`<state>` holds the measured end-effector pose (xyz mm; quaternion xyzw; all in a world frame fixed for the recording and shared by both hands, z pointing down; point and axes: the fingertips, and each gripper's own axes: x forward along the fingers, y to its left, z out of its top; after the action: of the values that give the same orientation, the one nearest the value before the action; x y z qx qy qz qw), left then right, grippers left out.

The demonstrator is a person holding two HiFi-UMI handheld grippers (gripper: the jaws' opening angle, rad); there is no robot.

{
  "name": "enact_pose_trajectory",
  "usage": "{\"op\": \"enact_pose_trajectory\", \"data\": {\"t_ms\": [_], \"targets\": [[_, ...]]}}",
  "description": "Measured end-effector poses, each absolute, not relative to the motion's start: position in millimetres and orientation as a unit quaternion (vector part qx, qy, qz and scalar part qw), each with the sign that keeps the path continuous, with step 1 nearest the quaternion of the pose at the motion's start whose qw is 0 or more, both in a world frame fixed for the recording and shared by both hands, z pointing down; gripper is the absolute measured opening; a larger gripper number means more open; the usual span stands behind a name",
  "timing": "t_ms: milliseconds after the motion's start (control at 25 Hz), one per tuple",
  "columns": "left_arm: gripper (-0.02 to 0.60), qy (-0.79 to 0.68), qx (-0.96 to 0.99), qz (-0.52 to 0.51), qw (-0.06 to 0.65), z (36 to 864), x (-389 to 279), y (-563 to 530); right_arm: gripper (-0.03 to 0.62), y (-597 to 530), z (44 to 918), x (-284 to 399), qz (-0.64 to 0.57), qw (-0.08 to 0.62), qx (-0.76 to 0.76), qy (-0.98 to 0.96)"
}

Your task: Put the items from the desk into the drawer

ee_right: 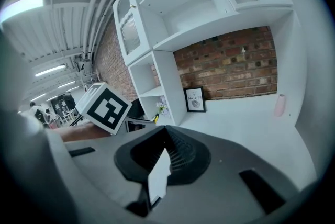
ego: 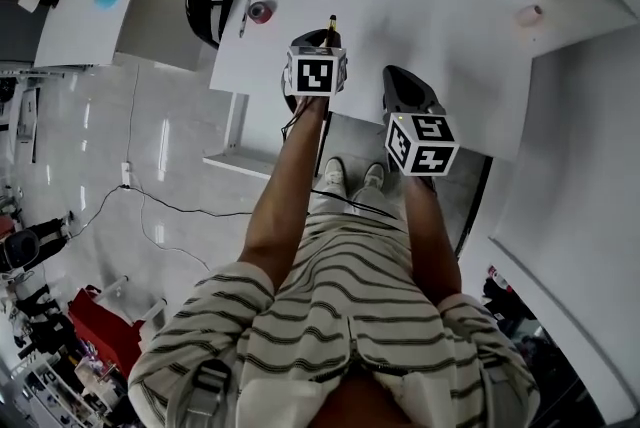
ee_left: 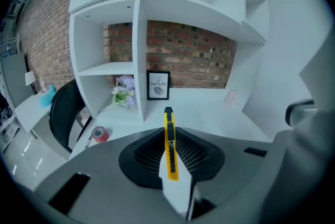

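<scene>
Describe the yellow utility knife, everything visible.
The utility knife is a slim yellow, plastic-looking body with a black slider strip and a black tip; no blade shows. It is clamped between the left tongs, its tip poking out beyond them, held in the air, off the white desk. Nothing else touches it.

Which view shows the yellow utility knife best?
The left gripper view: the yellow utility knife shows nearly full length, clamped in the fingers of the left gripper. The head view shows only its dark tip past the marker cube; the right gripper view catches a small yellow sliver.
</scene>
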<state>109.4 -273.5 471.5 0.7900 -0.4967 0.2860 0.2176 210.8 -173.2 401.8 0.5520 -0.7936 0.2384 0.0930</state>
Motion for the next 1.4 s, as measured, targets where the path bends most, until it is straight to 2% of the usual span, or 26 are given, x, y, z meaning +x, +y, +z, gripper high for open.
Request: {"op": "enact_pose_trajectory", "data": {"t_ms": [280, 1040, 1400], "targets": [[0.067, -0.510, 0.801, 0.236, 0.204, 425.2, 106.8, -253.3, 0.011, -170.0, 376.0, 208.5, 0.221, 0.078, 0.557, -0.796], [0.067, -0.532, 0.826, 0.147, 0.113, 321.4, 99.6, -210.7, 0.011, -164.4, 313.3, 194.4, 0.173, 0.040, 0.562, -0.808], [0.067, -0.536, 0.833, 0.110, 0.086, 292.7, 96.5, -187.7, 0.012, -158.7, 292.6, 189.6, 0.154, 0.029, 0.561, -0.813]]}}
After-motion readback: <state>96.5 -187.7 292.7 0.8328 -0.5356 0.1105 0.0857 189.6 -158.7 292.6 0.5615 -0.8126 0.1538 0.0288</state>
